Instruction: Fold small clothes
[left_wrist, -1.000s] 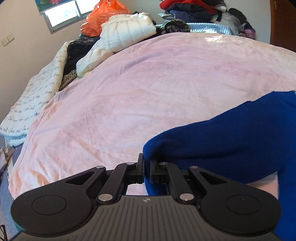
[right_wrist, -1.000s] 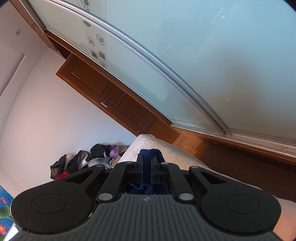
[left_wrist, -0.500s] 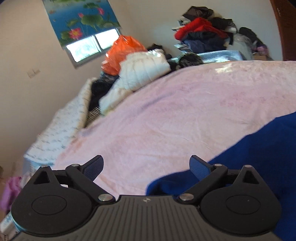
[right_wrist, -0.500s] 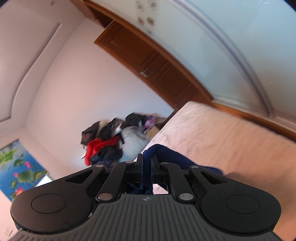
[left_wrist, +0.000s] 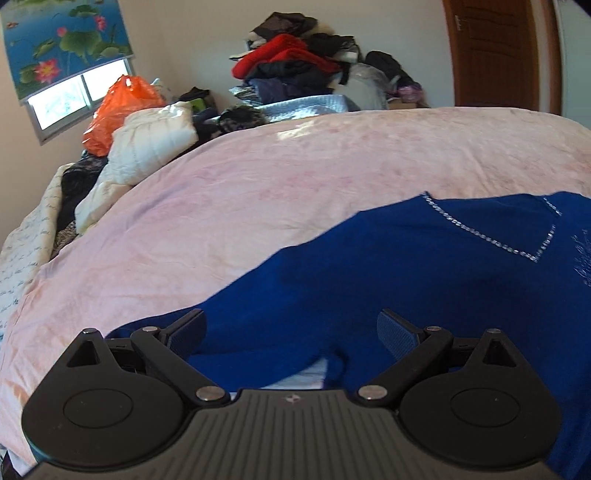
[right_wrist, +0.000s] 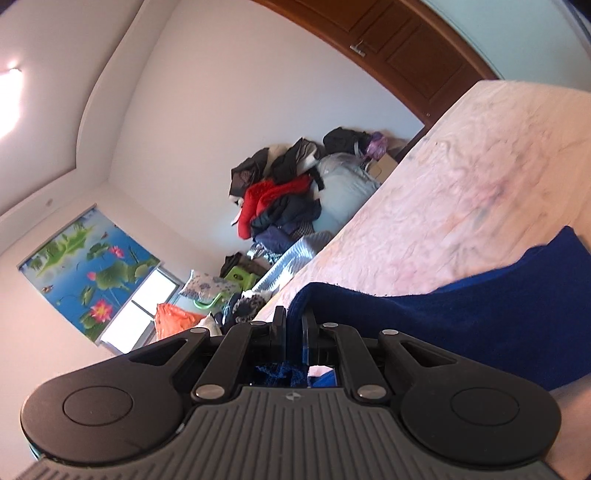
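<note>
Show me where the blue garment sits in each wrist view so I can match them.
Left wrist: the blue garment fills the lower right, spread on the pink bedspread, under the open left tool.
Right wrist: it drapes lower right, pinched in the shut right tool.
Shared landmark: the red jacket on the clothes pile.
</note>
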